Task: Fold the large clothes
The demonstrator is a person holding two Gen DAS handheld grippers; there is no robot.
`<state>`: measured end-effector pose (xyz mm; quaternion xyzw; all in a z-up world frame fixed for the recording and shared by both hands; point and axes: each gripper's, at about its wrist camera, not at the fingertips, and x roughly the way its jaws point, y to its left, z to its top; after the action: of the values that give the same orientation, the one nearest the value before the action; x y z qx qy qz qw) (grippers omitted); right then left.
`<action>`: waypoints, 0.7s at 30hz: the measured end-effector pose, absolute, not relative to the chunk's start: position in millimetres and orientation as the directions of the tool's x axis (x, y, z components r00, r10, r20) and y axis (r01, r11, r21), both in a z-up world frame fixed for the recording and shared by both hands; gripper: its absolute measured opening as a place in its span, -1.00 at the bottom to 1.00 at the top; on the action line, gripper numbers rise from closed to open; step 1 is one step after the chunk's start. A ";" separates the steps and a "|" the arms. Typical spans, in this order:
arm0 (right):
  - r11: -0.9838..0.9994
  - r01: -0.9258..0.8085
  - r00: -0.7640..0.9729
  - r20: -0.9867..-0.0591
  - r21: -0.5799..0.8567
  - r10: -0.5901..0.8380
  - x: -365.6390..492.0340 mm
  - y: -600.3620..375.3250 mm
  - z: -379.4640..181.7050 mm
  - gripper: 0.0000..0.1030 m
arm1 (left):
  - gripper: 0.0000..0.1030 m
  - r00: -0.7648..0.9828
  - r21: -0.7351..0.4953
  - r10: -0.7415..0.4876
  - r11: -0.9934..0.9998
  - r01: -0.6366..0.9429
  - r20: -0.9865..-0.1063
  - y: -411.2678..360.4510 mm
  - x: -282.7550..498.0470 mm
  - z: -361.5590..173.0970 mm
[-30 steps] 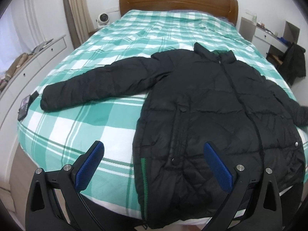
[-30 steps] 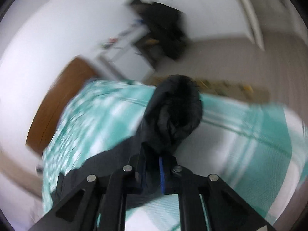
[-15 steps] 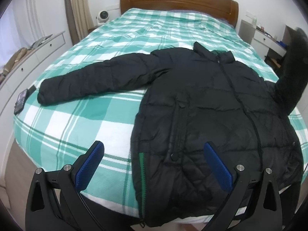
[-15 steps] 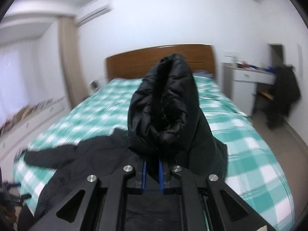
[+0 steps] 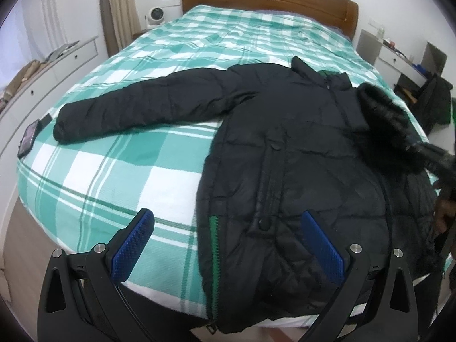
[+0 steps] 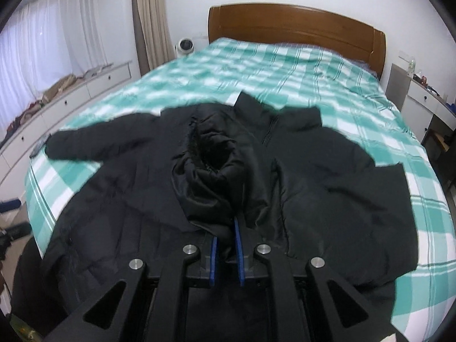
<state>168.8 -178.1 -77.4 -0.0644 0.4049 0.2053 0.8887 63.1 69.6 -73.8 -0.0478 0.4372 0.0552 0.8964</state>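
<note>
Soft daylight from the curtained window [image 6: 42, 54]; fisheye bending with dark corners, motion blur in right view.

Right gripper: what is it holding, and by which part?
The right gripper is shut on the black jacket's sleeve, pinching it near the cuff end. The left gripper is open, holding nothing.

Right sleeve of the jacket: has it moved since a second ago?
Yes. The right gripper, shut on the sleeve cuff, has carried it from off the bed's right side in over the jacket front, toward the wooden headboard.
</note>
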 end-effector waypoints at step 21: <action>0.889 -0.393 0.581 -0.686 0.236 0.439 59.1 -234.1 -40.4 0.52 | 0.96 0.423 -0.367 -0.446 0.894 0.257 -0.789 -71.9 194.5 -73.1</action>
<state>59.1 -234.1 -40.4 0.0291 0.3936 0.2341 0.8885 194.5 -71.9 -73.1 -0.0951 0.4946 -0.2097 0.8381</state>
